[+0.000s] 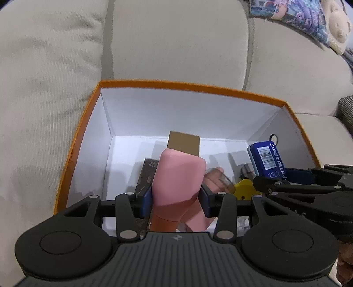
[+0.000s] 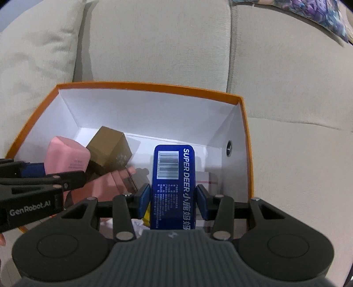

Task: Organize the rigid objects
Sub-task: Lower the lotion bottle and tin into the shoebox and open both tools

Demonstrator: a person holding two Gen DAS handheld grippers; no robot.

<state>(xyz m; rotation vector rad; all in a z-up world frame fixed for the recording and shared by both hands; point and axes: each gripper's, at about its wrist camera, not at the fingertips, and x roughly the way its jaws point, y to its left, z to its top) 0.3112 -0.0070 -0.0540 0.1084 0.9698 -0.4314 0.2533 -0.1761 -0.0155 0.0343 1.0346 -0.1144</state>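
An orange-rimmed box (image 1: 189, 86) with white inner walls sits on a beige sofa. My left gripper (image 1: 176, 199) is shut on a pink bottle (image 1: 178, 176), held over the box's inside. My right gripper (image 2: 172, 201) is shut on a blue "SUPER DEER" box (image 2: 173, 183), also over the orange box (image 2: 154, 85). Seen from the left wrist, the blue box (image 1: 265, 157) and right gripper (image 1: 293, 178) are at the right. The right wrist view has the pink bottle (image 2: 66, 156) and left gripper (image 2: 53, 174) at the left.
Inside the box lie a brown carton (image 2: 110, 150), a dark box (image 1: 146, 174), a yellow piece (image 1: 242, 187), a pink item (image 2: 106, 187) and a white packet (image 2: 204, 177). Sofa cushions (image 1: 176, 39) surround the box; a patterned pillow (image 1: 308, 19) lies at the far right.
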